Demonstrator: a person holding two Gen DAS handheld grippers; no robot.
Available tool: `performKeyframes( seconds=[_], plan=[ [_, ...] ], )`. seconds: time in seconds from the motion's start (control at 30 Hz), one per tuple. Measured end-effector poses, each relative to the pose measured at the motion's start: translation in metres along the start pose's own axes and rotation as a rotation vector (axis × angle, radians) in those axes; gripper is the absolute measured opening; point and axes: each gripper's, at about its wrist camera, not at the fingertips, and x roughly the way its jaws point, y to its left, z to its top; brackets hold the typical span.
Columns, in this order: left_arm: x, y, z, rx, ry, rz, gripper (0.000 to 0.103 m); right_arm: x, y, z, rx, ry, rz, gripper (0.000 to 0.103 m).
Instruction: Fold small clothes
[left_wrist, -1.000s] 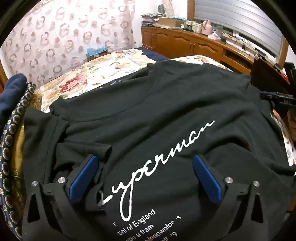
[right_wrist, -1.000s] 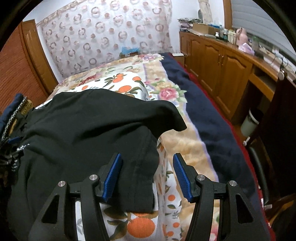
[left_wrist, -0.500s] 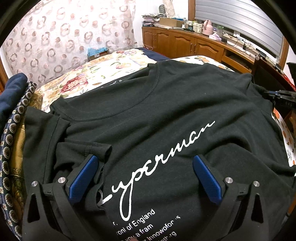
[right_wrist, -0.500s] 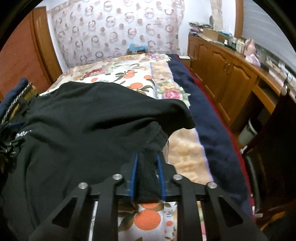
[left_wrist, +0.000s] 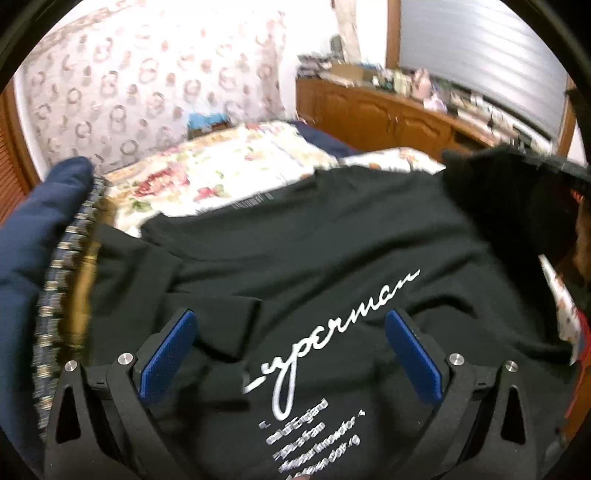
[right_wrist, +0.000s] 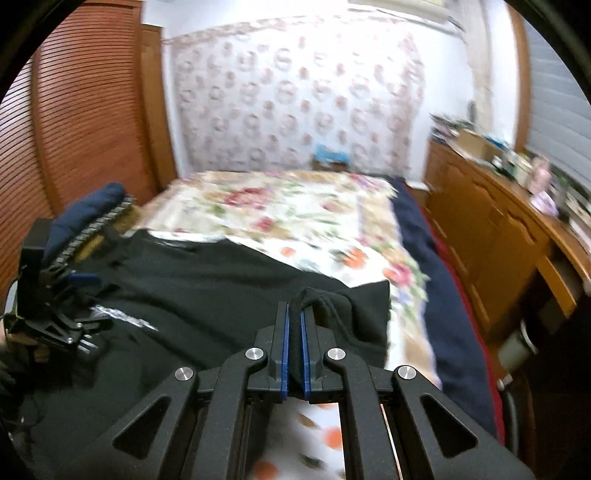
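**Two grippers, one shirt: right edge pinched for the fold**

The black shirt (left_wrist: 332, 251) lies flat on the floral bedspread (right_wrist: 295, 218), collar far, printed script running left to right. The right gripper (right_wrist: 293, 321) is clamped on the shirt's right sleeve edge, cloth bunched between its pads. The left gripper (left_wrist: 291, 350) hangs spread wide over the near left chest, gripping nothing. The fold probably runs leftward across the shirt's long axis; the right hand is placed for it.
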Motion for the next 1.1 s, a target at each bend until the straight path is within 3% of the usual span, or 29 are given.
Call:
performKeyframes(
  seconds=[0.17, 0.2, 0.3, 0.43, 0.57, 0.83, 1.03, 1.07, 1.1],
  plan=[
    [-0.035, 0.016, -0.004, -0.058, -0.059, 0.027, 0.103, 0.037, 0.04, -0.006, -0.09, 0.071, 0.159, 0.005],
    [-0.04, 0.018, -0.006, -0.064, -0.069, 0.034, 0.103, 0.047, 0.045, -0.01, -0.114, 0.095, 0.152, 0.008],
    [-0.047, 0.025, -0.009, -0.082, -0.083, 0.043, 0.103, 0.069, 0.038, -0.016, -0.12, 0.133, 0.146, 0.032],
    [-0.048, 0.032, -0.011, -0.095, -0.085, 0.063, 0.103, 0.083, 0.013, -0.008, -0.078, 0.137, 0.116, 0.036],
    [-0.047, 0.039, -0.01, -0.12, -0.093, 0.075, 0.103, 0.091, 0.005, -0.003, -0.069, 0.146, 0.113, 0.036],
    [-0.046, 0.046, -0.015, -0.128, -0.088, 0.104, 0.103, 0.124, -0.006, 0.004, -0.034, 0.221, -0.007, 0.036],
    [-0.046, 0.055, -0.012, -0.14, -0.084, 0.133, 0.103, 0.134, 0.0, 0.001, -0.062, 0.254, -0.001, 0.035],
    [-0.046, 0.057, -0.011, -0.14, -0.083, 0.139, 0.103, 0.134, 0.001, 0.001, -0.067, 0.254, 0.016, 0.03],
    [-0.046, 0.058, -0.01, -0.141, -0.083, 0.147, 0.103, 0.138, 0.001, 0.001, -0.075, 0.257, 0.037, 0.015]
  ],
)
